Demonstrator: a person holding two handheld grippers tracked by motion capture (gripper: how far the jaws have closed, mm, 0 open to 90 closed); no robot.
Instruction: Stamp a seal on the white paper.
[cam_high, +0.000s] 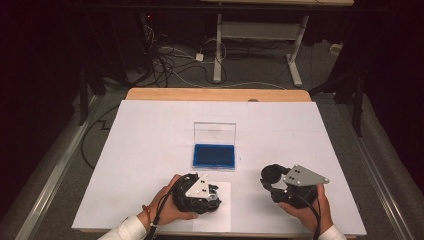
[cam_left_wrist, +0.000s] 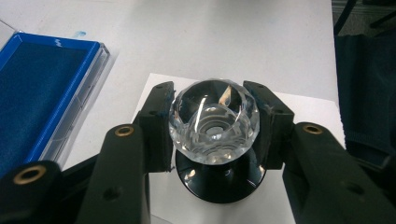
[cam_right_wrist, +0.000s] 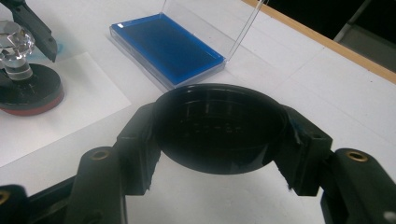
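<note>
White paper covers the table (cam_high: 150, 150) in the high view, with a bare wooden strip along its far edge. At the middle lies an open blue ink pad (cam_high: 214, 156), its clear lid standing upright behind it. Near the front edge the left gripper (cam_high: 212, 192) sits over a separate small paper sheet (cam_high: 220, 217), held in the person's left hand (cam_high: 167, 205). To its right, well apart, the right gripper (cam_high: 270, 175) is held in the right hand (cam_high: 305, 207) and carries a round black cap (cam_high: 272, 173).

In the left gripper view the jaws are clamped on the faceted crystal knob of a stamp (cam_left_wrist: 214, 122), one pad on each side of it. The stamp's black round base rests on the paper sheet (cam_left_wrist: 299, 109). The ink pad (cam_left_wrist: 37, 93) lies to the left, with small blue smudges on the table beyond it.

In the right gripper view the jaws are clamped on the black cap (cam_right_wrist: 219, 128), its open hollow facing the camera. The ink pad (cam_right_wrist: 166, 46) lies beyond it, and the stamp (cam_right_wrist: 21, 70) stands at far left, showing a red rim under its black base.

No brand, label or writing can be read on anything.
</note>
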